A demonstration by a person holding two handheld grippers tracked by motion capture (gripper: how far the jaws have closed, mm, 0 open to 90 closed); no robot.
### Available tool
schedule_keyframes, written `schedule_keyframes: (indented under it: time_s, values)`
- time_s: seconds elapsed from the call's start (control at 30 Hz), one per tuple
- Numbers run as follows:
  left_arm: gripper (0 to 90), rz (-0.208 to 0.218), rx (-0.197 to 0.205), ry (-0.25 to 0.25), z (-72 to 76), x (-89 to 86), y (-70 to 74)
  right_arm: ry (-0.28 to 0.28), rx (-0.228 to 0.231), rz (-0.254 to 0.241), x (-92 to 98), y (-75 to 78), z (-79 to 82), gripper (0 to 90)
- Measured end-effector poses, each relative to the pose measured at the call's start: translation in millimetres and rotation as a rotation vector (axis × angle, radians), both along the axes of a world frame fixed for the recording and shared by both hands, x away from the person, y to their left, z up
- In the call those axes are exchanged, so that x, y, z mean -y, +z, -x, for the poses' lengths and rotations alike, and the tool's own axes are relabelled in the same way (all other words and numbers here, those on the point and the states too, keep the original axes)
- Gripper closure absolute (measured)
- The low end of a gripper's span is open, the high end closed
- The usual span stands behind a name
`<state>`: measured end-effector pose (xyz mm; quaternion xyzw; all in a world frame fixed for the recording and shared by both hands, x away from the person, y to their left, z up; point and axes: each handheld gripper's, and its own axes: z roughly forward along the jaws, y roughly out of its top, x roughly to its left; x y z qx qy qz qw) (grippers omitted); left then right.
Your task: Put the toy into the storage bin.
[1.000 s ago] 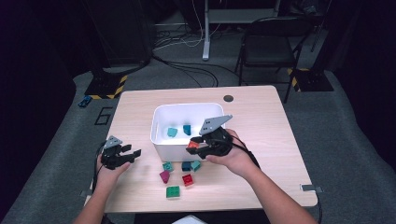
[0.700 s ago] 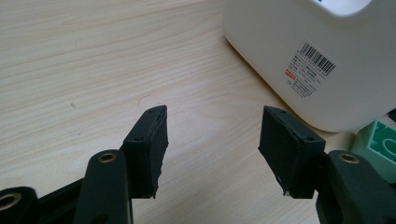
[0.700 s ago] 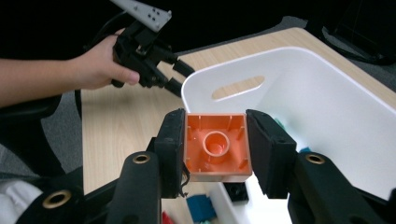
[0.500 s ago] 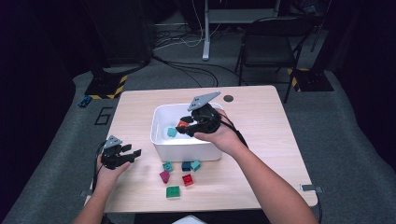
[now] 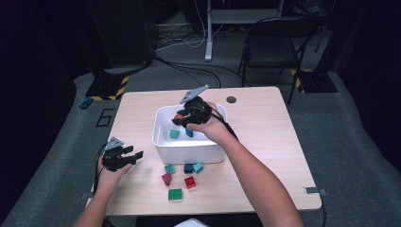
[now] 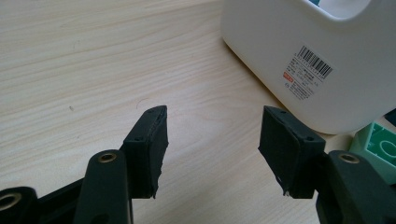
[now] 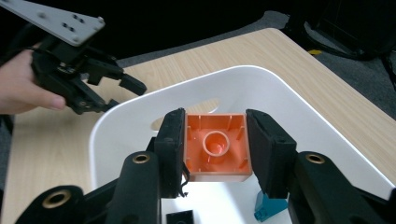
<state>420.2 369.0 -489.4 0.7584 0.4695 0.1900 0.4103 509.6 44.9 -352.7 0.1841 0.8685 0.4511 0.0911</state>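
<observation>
My right gripper (image 5: 185,117) hangs over the white bin (image 5: 163,142), shut on an orange brick (image 5: 178,116). In the right gripper view the brick (image 7: 215,147) shows its hollow underside between the pads (image 7: 173,140) of the right gripper (image 7: 215,116), above the bin's rim (image 7: 243,72). A teal brick (image 5: 174,134) and a blue brick (image 5: 189,132) lie inside the bin. My left gripper (image 5: 134,156) rests open on the table, left of the bin. Nothing is between its jaws in the left gripper view (image 6: 212,116), and the bin's wall (image 6: 299,56) is just ahead to the right.
Several loose bricks lie in front of the bin: teal (image 5: 169,168), dark blue (image 5: 188,168), magenta (image 5: 166,178), red (image 5: 190,182), green (image 5: 175,194). A green brick (image 6: 378,144) sits by the left gripper's right jaw. A dark round cap (image 5: 231,100) marks the far table edge.
My right gripper has carried the orange brick from the bin's front edge up and away, over the inside of the bin. The left gripper has stayed where it was.
</observation>
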Motion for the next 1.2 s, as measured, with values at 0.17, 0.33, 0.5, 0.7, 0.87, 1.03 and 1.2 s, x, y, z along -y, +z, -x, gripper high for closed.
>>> schedule_keyframes:
  time_s: [0.17,0.33,0.5,0.7,0.87,1.03,1.2]
  values:
    - [41.7,-0.001,-0.001,-0.002,-0.4,0.1,-0.1,-0.007,-0.023,0.008,-7.5,-13.9,-12.8,58.5]
    - [41.7,0.000,-0.001,-0.004,-0.3,0.3,0.1,-0.020,-0.043,0.031,-13.7,-26.9,-22.7,58.5]
    - [41.6,0.002,0.003,-0.001,-0.5,0.1,-0.3,-0.057,-0.086,0.069,-15.4,-36.8,-29.3,58.4]
    - [41.7,0.000,0.001,-0.002,-0.6,0.7,-0.2,-0.084,-0.087,0.072,-15.8,-38.1,-31.1,55.1]
    - [41.7,0.000,0.000,-0.002,-0.6,0.6,-0.3,-0.098,-0.055,0.060,-11.0,-31.3,-29.2,52.6]
    - [41.7,-0.001,-0.002,-0.002,-0.4,0.2,0.0,-0.090,-0.029,0.013,-1.6,-14.4,-19.6,50.9]
    - [41.7,-0.004,0.001,-0.002,-0.4,0.9,-0.3,-0.082,0.001,-0.026,9.8,4.6,-2.4,50.5]
